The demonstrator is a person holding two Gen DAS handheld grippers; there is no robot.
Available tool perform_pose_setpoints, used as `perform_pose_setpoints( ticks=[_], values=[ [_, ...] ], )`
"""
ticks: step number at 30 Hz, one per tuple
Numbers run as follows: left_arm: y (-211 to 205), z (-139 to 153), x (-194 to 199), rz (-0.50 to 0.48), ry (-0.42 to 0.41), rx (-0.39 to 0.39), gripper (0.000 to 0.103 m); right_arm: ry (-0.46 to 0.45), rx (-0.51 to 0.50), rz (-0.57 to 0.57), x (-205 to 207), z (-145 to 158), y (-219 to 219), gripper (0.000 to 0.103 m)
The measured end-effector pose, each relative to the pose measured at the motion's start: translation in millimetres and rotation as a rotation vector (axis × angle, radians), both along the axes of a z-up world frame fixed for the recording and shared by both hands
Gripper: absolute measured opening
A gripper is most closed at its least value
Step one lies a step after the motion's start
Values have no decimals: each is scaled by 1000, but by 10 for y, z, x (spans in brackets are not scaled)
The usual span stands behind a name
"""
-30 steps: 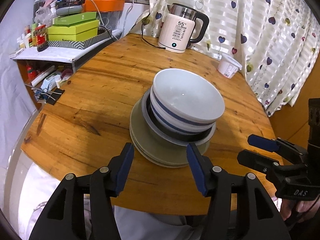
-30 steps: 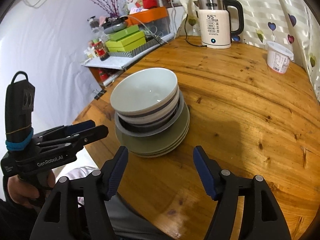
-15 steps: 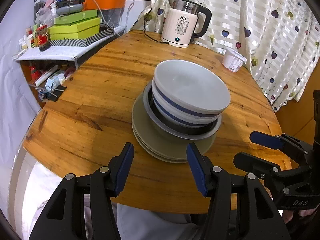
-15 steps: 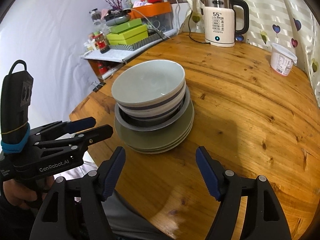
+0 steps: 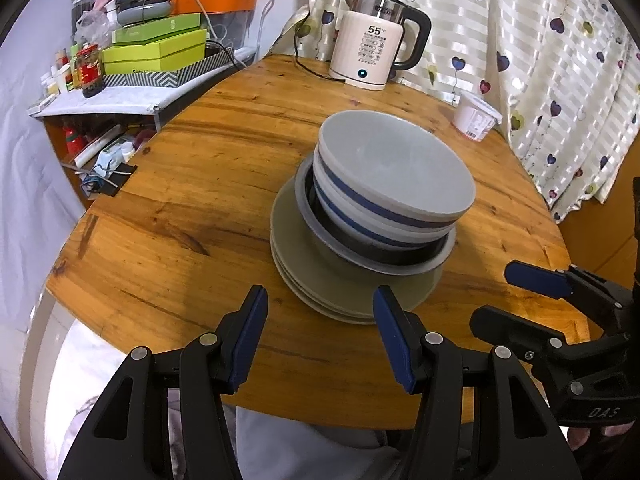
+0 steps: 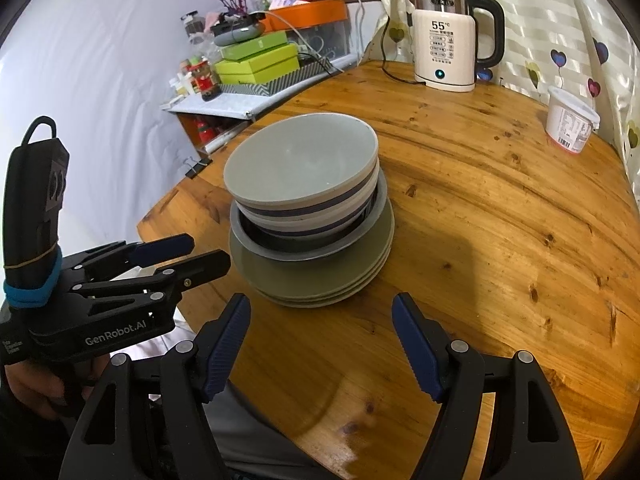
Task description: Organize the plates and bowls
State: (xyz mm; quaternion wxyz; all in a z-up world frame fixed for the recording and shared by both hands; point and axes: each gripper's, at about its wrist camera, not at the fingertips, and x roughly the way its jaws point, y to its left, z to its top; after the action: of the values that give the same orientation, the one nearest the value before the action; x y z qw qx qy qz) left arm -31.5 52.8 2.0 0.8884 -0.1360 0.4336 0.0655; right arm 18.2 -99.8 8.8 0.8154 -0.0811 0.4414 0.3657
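We see the bowls [image 5: 394, 184] sitting inside each other on top of the plates [image 5: 320, 280] on the table [image 5: 180, 200] — biggest at the bottom so nothing tips; our left gripper [image 5: 320, 332] and right gripper [image 6: 322, 336] wait near, both wide open and holding nothing.

dark bowl [image 5: 384, 250] mostly hidden under striped bowls [image 5: 384, 184]; kettle [image 6: 448, 40] button text too small to read.
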Motion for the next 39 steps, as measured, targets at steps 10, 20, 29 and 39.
perform_pose_setpoints(
  ticks=[10, 20, 29, 39],
  values=[
    [-20, -17, 6, 9, 9, 33, 56, 4, -4, 0, 15, -38, 0, 74],
    [-19, -45, 24, 13, 18, 27, 56, 5, -5, 2, 23, -61, -8, 74],
    [-30, -59, 26, 12, 20, 31, 56, 10, -6, 6, 16, -74, 17, 75],
    [-33, -71, 21, 11, 23, 25, 56, 10, -6, 7, 13, -71, 15, 76]
  ],
)
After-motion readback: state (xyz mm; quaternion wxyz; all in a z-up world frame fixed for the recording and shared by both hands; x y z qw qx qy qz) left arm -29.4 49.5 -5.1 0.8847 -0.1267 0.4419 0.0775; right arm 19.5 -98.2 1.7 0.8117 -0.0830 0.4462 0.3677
